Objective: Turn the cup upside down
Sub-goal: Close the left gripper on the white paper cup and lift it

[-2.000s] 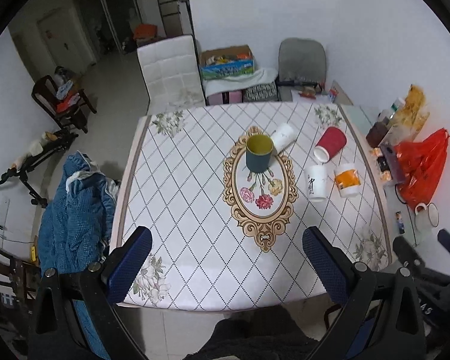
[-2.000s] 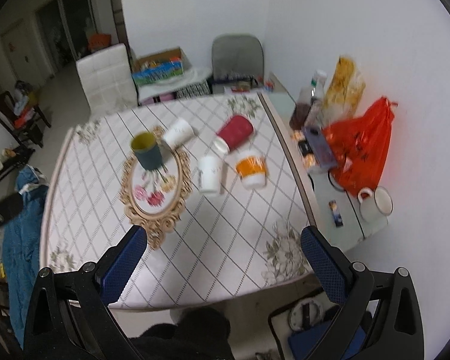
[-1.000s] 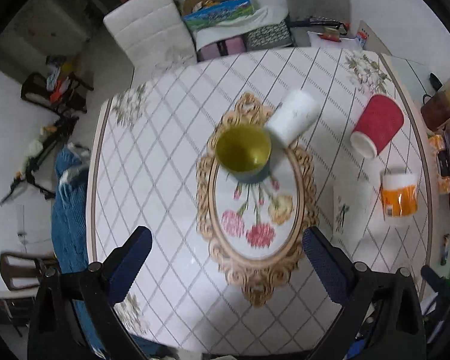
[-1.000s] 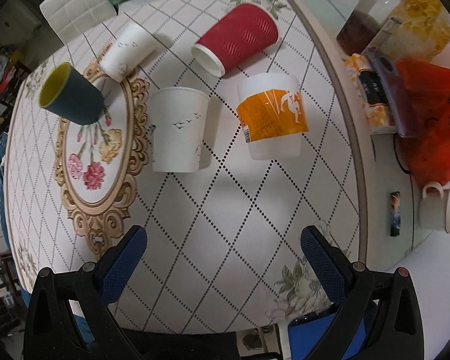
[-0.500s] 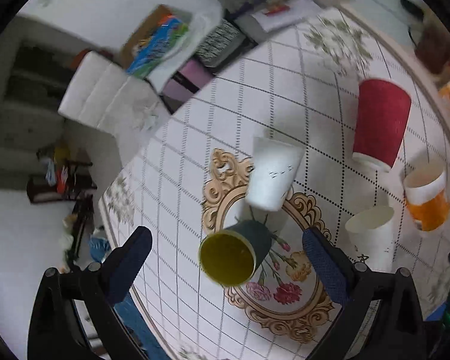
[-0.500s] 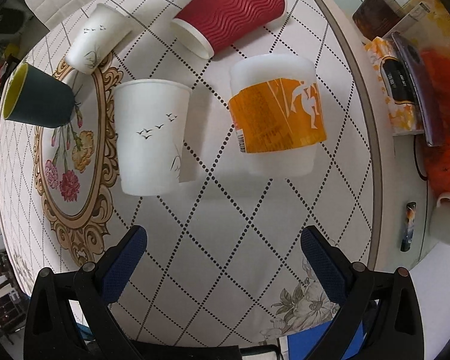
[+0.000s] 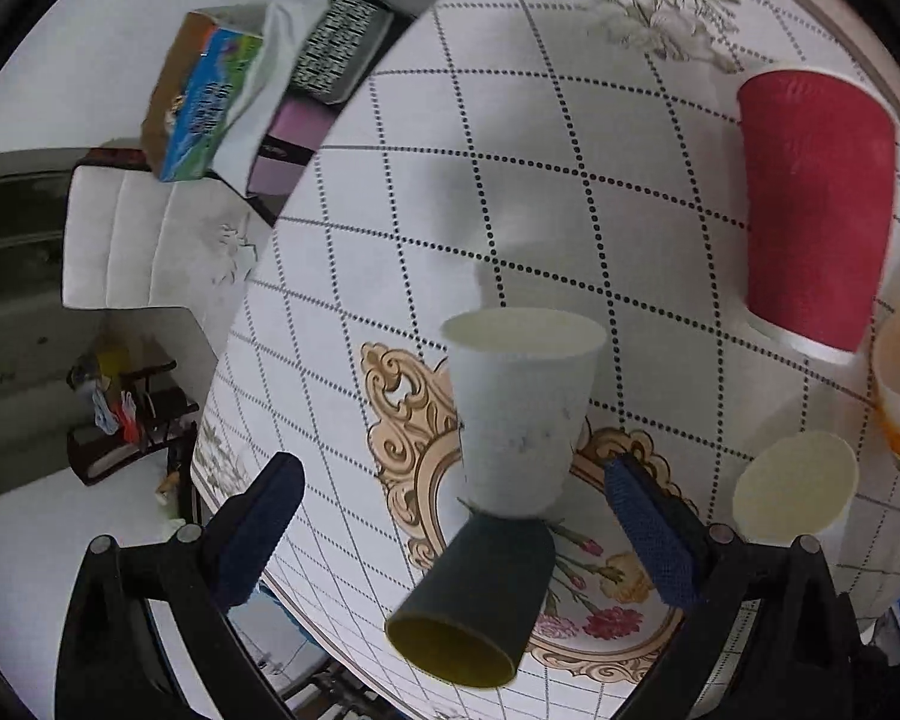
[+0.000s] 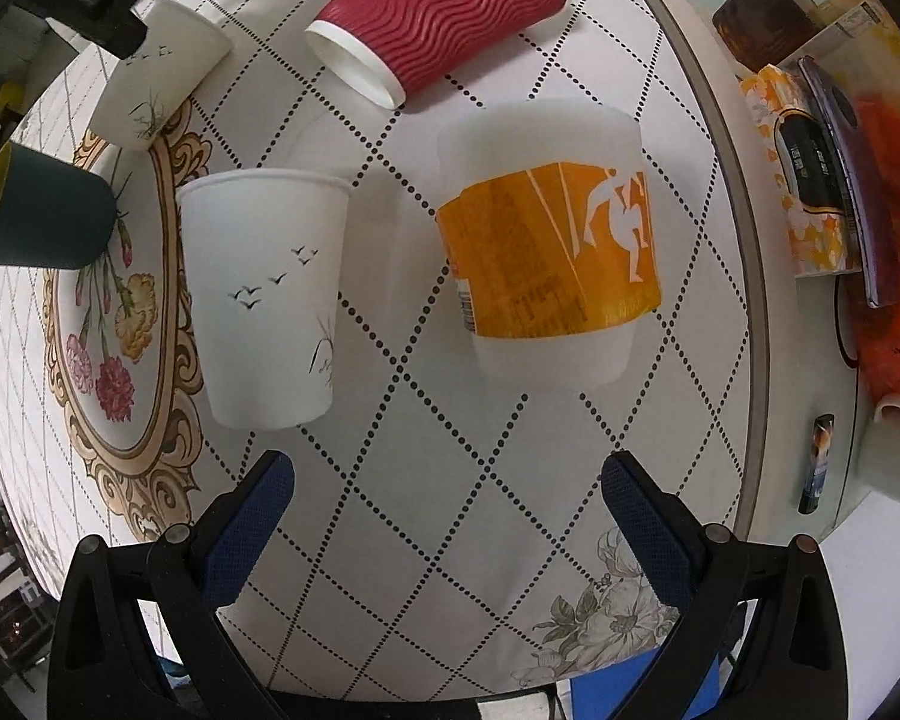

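Observation:
Several cups sit on the patterned table (image 8: 426, 480). A dark green cup with a yellow inside (image 7: 480, 594) (image 8: 48, 222) stands upright on the oval mat. A white paper cup (image 7: 519, 414) (image 8: 156, 75) lies on its side beside it. A red ribbed cup (image 7: 816, 228) (image 8: 444, 6) lies on its side. A white bird-print cup (image 8: 264, 294) (image 7: 795, 486) and an orange-labelled cup (image 8: 552, 252) stand upright. My left gripper (image 7: 450, 528) is open, its fingers either side of the lying white cup and green cup. My right gripper (image 8: 447, 516) is open above the table, short of the orange-labelled cup.
At the table's right edge are a tissue box (image 8: 810, 180), a red bag (image 8: 894, 276) and a white mug (image 8: 894, 450). A white chair (image 7: 150, 240) and a cardboard box (image 7: 210, 96) stand beyond the table's far side.
Both grippers have come down closer to the table. The left view has swung and closed in on the lying white cup and green cup. The right view has closed in on the orange-labelled cup.

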Demonstrator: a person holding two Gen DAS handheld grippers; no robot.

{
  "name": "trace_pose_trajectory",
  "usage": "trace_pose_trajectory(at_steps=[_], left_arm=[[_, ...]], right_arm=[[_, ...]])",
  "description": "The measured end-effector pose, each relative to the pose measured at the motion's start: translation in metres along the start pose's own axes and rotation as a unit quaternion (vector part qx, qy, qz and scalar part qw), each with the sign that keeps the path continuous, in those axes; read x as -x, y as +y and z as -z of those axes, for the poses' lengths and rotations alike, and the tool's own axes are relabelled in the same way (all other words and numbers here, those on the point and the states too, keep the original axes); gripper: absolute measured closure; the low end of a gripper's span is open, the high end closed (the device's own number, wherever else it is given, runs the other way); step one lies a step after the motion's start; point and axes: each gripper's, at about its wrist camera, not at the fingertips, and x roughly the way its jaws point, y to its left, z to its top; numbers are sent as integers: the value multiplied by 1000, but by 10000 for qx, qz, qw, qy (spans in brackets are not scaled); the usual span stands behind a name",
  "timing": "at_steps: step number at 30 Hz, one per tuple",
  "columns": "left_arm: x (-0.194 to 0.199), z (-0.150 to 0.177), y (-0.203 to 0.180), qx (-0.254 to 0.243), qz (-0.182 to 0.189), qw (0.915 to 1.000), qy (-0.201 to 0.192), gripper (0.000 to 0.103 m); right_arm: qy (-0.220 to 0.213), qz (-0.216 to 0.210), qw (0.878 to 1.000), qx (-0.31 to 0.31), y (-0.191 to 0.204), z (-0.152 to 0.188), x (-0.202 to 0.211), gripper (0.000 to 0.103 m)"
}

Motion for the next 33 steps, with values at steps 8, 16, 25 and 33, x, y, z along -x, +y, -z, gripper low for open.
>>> trace_pose_trajectory(at_steps=[8,16,25,33], left_arm=[[-33,-24,-2,-377,-8,9989,288,0],[-55,-28,-22,-721,97,9961,502,24],[-62,-32,-21,-599,21,9973,431,41],[-34,-30,-7,-275,71,9996,85,41]], right_arm=[[58,-9,9999,-118,-7,-21,-6,0],[62,25,9998,-189,-11,-43,-7,0],[43,21,9996,-272,-19,-54,-8,0],[-26,38,9995,-304,-26,-42,2,0]])
